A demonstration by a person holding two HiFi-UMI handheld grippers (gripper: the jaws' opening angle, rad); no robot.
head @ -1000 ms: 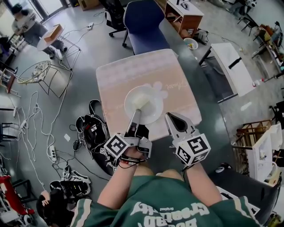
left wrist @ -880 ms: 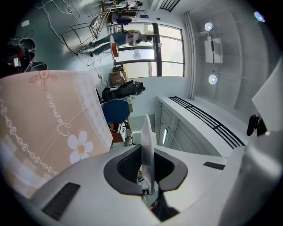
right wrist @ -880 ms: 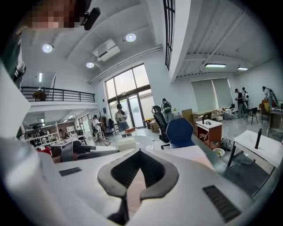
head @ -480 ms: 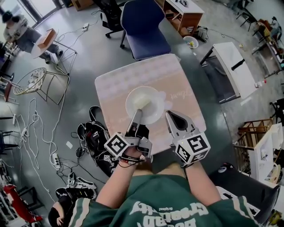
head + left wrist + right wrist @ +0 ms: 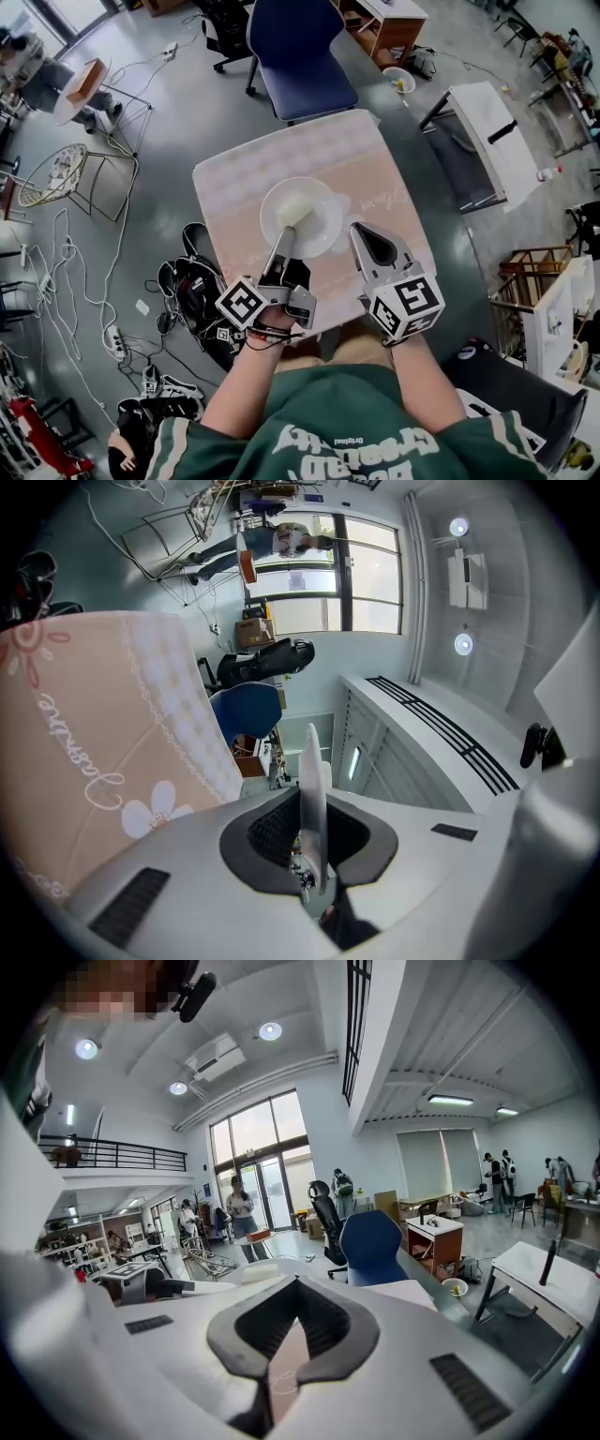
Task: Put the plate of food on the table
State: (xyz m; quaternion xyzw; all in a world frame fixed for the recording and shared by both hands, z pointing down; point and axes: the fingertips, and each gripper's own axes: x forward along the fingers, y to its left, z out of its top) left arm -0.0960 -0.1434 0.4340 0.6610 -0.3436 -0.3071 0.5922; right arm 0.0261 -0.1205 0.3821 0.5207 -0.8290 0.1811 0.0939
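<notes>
A white plate (image 5: 314, 230) with a pale heap of food (image 5: 292, 212) hangs level over the pink tablecloth of the square table (image 5: 375, 159); whether it touches the cloth I cannot tell. My left gripper (image 5: 284, 240) is shut on the plate's near rim. In the left gripper view the rim (image 5: 311, 757) runs edge-on between the pads of that gripper (image 5: 305, 808), with the tablecloth (image 5: 94, 733) beside it. My right gripper (image 5: 362, 234) sits just right of the plate, shut with nothing in it. In the right gripper view its jaws (image 5: 292, 1290) meet at the tips.
A blue chair (image 5: 300, 56) stands at the table's far side. Black bags and shoes (image 5: 192, 281) and cables lie on the floor to the left, near a wire chair (image 5: 80, 178). A white bench (image 5: 487, 131) stands to the right. Several people (image 5: 239, 1208) stand further off.
Both grippers and the plate have moved further in over the table, away from its near edge. The left gripper's hold on the rim is unchanged.
</notes>
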